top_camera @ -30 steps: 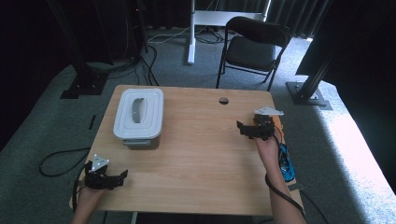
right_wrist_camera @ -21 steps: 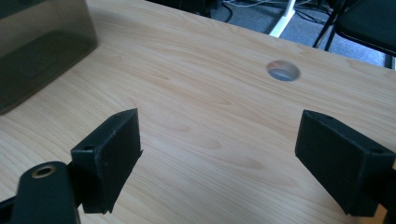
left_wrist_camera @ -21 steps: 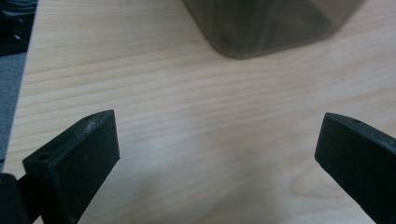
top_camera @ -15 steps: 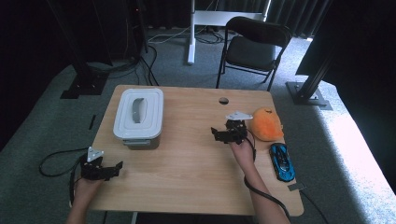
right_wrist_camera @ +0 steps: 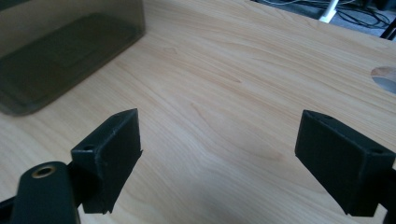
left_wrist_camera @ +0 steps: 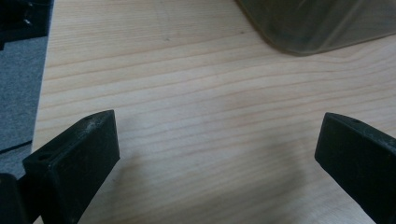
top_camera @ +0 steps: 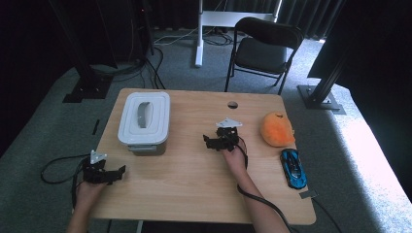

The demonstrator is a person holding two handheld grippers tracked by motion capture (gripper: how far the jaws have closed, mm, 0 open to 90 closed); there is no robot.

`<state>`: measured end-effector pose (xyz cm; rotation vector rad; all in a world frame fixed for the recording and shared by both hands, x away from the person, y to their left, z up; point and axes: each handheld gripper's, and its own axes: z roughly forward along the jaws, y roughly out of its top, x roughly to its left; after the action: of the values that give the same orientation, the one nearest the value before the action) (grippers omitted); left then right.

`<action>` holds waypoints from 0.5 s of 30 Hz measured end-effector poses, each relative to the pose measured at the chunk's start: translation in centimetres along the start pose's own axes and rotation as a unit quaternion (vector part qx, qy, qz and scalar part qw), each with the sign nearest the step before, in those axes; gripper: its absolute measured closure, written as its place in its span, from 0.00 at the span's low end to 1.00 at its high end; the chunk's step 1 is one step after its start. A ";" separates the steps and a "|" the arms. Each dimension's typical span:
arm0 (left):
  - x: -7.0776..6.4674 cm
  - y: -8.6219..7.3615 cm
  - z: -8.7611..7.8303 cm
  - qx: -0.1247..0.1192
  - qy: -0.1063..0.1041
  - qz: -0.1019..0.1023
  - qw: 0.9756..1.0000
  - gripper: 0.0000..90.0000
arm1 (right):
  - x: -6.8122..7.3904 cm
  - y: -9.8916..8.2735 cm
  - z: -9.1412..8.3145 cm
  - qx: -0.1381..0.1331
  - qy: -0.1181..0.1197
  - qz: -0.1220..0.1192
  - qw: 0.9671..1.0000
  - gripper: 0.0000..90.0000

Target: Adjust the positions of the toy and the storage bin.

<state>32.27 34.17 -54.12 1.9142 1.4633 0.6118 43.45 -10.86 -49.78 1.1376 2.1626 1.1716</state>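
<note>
Where the wooden table (top_camera: 194,189) meets its left front corner, the left gripper (top_camera: 118,171) rests low over the board in the person's left hand (top_camera: 87,190), its jaws spread wide with nothing but bare wood between them, as the left gripper view confirms; a black cable (top_camera: 56,165) loops off the table edge beside it. Just beyond it, toward the far left of the table, stands the grey lidded container (top_camera: 144,121), its lid on and a handle recess along the top; its smoky wall (left_wrist_camera: 317,23) shows at the upper edge of the left gripper view. Near the middle of the table the right gripper (top_camera: 209,141) points left toward that container, well apart from it, and its jaws too stand wide open and hold nothing; in the right gripper view the container's dark side (right_wrist_camera: 65,51) lies ahead at the upper left. Further right, near the edge, an orange plush toy (top_camera: 277,129) lies on the wood, and just in front of it sits a blue toy car (top_camera: 293,168). A round hole (top_camera: 232,105) marks the table's far side, with a black folding chair (top_camera: 265,48) behind.
</note>
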 end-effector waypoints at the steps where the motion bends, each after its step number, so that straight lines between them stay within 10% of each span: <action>1: 0.1 0.1 0.1 0.002 0.004 0.000 1.000 0.00 | 0.2 0.1 0.2 -0.001 -0.008 0.000 1.000 0.15; 15: 2.8 2.4 1.8 0.014 0.029 -0.003 0.999 0.00 | 2.1 1.0 4.2 0.007 -0.003 0.013 1.000 0.15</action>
<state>35.89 36.03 -53.67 1.9266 1.5214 0.6520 45.60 -6.79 -51.23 1.1778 2.1596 1.1652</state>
